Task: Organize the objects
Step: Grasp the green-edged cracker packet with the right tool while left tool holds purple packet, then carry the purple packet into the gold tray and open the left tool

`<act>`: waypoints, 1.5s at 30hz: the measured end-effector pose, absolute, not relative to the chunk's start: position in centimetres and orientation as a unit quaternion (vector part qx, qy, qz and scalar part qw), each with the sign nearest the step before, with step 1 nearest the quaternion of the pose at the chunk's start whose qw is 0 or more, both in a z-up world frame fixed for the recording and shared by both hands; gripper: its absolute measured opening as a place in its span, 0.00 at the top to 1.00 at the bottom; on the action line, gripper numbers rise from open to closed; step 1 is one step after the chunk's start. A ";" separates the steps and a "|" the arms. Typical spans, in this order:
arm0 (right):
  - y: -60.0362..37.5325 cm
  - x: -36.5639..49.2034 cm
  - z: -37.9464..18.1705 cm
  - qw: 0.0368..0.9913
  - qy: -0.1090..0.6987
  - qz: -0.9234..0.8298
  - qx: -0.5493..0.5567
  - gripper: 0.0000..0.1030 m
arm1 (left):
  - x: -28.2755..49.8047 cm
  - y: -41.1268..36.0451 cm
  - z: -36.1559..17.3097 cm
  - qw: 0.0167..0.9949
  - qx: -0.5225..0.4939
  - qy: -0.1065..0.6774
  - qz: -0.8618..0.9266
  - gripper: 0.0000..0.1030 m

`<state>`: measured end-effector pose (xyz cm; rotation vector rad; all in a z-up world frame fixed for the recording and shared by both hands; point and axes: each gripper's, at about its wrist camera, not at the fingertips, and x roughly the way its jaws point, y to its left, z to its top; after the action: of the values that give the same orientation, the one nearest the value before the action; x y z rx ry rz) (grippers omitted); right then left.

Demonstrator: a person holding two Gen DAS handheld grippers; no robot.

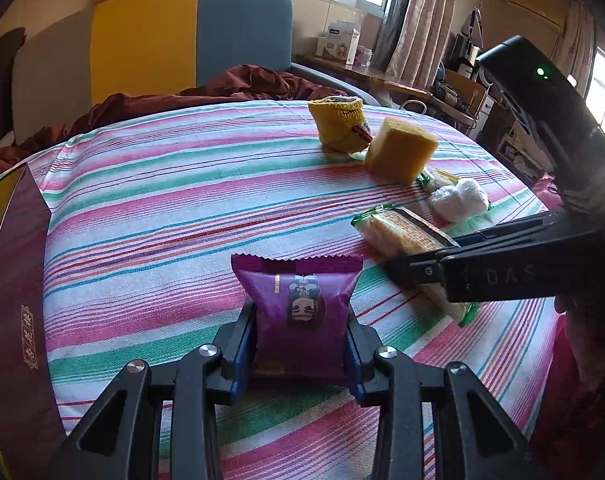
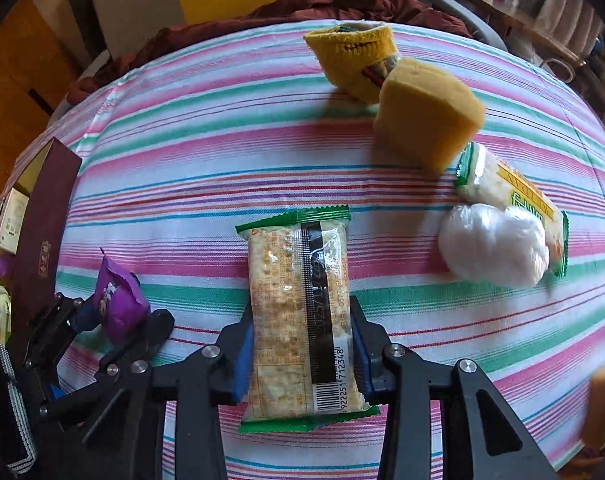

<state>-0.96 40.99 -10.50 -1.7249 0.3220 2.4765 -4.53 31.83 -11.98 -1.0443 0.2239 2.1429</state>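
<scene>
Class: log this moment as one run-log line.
left gripper: shut on purple snack packet | right gripper: shut on rice cracker packet | striped cloth

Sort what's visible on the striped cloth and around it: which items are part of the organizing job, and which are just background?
In the job: purple snack packet held in left gripper; rice cracker pack held in right gripper; second cracker pack; white bag; sponge; yellow knitted sock; maroon box.

Background: red blanket; curtains; desk clutter.

Black linkage arms, blue pads (image 1: 244,344), silver screws (image 1: 209,351)
</scene>
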 end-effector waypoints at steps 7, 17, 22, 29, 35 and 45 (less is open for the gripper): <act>40.6 -0.7 -10.6 0.049 0.086 0.825 -0.556 0.56 | -3.9 32.1 -11.9 0.350 -0.400 0.112 0.840 0.64; 39.8 -0.7 -10.2 0.049 0.040 0.834 -0.548 0.58 | -3.1 30.7 -11.5 0.322 -0.399 0.123 0.850 0.65; 39.9 -0.8 -10.0 0.048 0.037 0.836 -0.545 0.58 | -2.4 29.5 -10.3 0.321 -0.398 0.107 0.853 0.65; 40.9 -0.2 -9.9 0.049 0.027 0.842 -0.537 0.58 | -1.3 26.8 -6.1 0.317 -0.364 0.084 0.872 0.65; 40.3 0.1 -9.9 0.052 0.014 0.847 -0.529 0.58 | -0.7 24.1 -3.3 0.297 -0.343 0.080 0.888 0.65; 38.8 -1.0 -10.6 0.056 -0.003 0.851 -0.523 0.58 | -1.7 18.4 -2.1 0.260 -0.351 0.038 0.899 0.65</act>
<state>-0.98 38.84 -10.61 -1.5865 -0.0076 2.5814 -1.70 18.38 -2.09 -0.9504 0.1031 2.4350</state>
